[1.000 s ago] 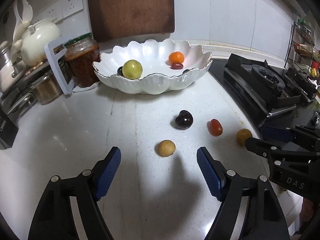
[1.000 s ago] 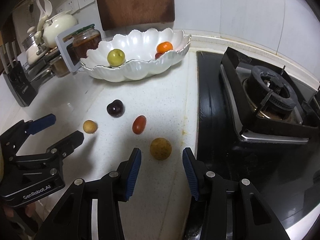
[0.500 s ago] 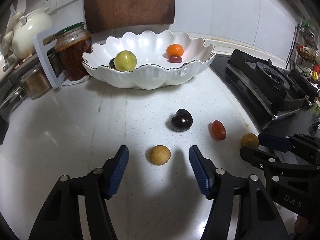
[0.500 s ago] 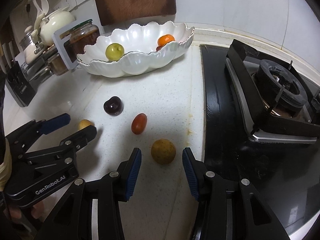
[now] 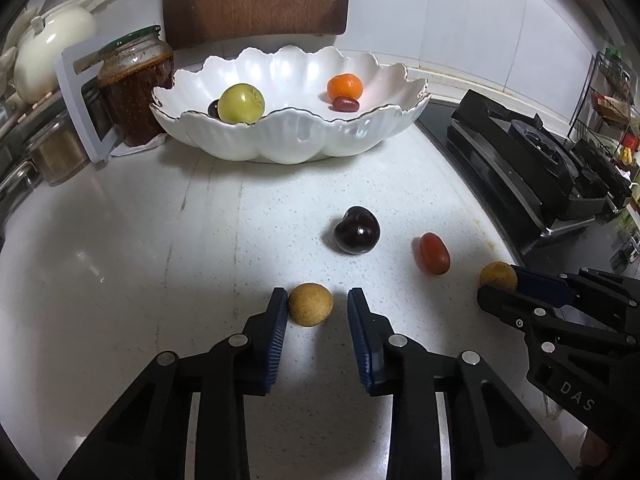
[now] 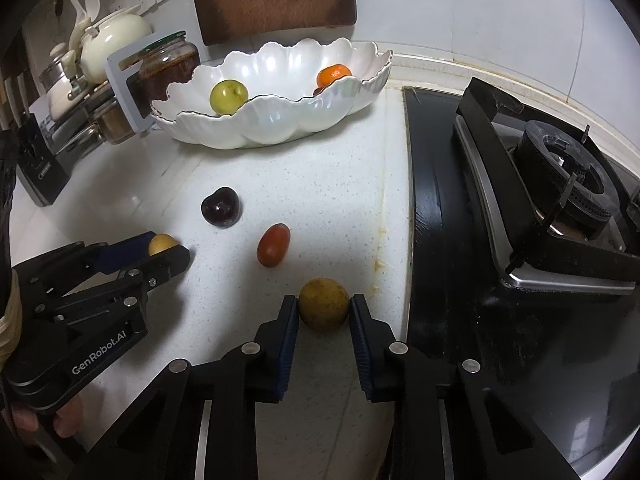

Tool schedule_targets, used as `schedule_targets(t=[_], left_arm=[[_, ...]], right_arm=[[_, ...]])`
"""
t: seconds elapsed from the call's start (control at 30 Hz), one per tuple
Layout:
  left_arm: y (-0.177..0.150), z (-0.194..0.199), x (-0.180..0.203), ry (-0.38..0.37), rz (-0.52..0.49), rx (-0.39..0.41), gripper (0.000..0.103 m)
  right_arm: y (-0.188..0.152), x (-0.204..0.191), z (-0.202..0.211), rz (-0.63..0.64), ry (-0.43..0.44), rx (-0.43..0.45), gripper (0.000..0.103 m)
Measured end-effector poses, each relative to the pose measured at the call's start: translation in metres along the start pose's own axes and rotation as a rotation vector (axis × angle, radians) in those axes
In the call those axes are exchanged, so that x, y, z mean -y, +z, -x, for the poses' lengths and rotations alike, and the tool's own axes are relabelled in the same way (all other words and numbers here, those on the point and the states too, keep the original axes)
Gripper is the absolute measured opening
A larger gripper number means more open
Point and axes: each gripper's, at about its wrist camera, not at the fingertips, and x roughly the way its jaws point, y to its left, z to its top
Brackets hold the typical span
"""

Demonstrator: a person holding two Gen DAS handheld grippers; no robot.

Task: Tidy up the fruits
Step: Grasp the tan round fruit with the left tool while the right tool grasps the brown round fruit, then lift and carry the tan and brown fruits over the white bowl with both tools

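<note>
Both grippers narrowed around longans, cherry (image 5: 356, 231) and tomato (image 5: 434, 253) between.

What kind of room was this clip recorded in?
Most likely a home kitchen: a gas stove sits beside the white countertop, a wooden cutting board leans against the tiled wall, and a teapot and sauce jar stand near the fruit bowl.

Both views are quite dim, with strong fisheye bending and dark corners. Light comes from above and glares on the white bowl (image 5: 288, 136) and countertop (image 5: 140, 248). The stove (image 6: 520, 216) is dark, and focus is sharp.
</note>
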Motion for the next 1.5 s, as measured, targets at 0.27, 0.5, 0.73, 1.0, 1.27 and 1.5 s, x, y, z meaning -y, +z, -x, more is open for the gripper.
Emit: schedule_targets(t=[0.27,0.5,0.73,1.0,1.27,1.5], left_arm=[[-0.003,0.013,0.003,-0.005,-0.006,0.025,0.024],[-0.004,0.033,0.004,0.000,0.011,0.060,0.024],[-0.002,0.051,0.005,-0.003,0.050,0.097,0.024],[0.006,0.073,0.006,-0.006,0.071,0.150,0.024],[0.024,0.092,0.006,-0.003,0.067,0.224,0.024],[0.040,0.105,0.007,0.007,0.050,0.292,0.024]], right_arm=[[0.000,-0.003,0.011,0.020,0.009,0.033,0.027],[0.000,-0.003,0.025,0.018,0.028,0.059,0.027],[0.004,-0.007,0.043,0.024,0.048,0.099,0.027],[0.016,-0.011,0.065,0.026,0.055,0.169,0.027],[0.031,-0.010,0.084,0.030,0.053,0.242,0.027],[0.045,-0.014,0.095,0.052,0.048,0.298,0.027]])
